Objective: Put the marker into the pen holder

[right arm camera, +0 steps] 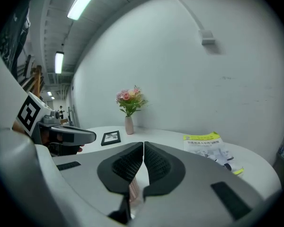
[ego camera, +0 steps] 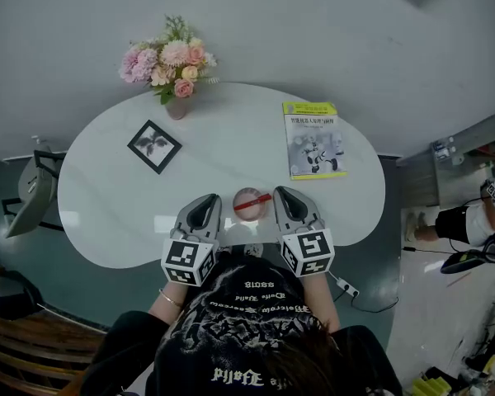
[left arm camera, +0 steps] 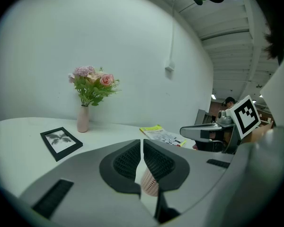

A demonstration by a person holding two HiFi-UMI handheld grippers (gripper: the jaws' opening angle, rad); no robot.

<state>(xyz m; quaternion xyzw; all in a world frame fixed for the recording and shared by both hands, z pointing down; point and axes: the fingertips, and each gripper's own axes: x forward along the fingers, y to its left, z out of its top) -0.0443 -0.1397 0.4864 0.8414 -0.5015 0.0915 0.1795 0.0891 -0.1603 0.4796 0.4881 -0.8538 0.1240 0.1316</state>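
Note:
The pink mesh pen holder point(ego camera: 246, 196) stands near the front edge of the white table point(ego camera: 107, 213), between my two grippers. A red marker point(ego camera: 254, 204) rests in it, slanting across its rim with its right end raised toward the right gripper. My left gripper point(ego camera: 212, 199) is just left of the holder, its pads together and nothing in them. My right gripper point(ego camera: 281, 191) is just right of the holder, also shut and empty. In the left gripper view the holder point(left arm camera: 149, 183) shows below the shut left gripper point(left arm camera: 142, 143); in the right gripper view the holder point(right arm camera: 134, 191) peeks under the right gripper point(right arm camera: 144, 145).
A vase of pink flowers point(ego camera: 175, 73) stands at the table's back. A black picture frame point(ego camera: 154, 146) lies at the left and a yellow-edged booklet point(ego camera: 313, 139) at the right. A grey chair point(ego camera: 29, 192) is left of the table; a person point(ego camera: 470, 221) is at the far right.

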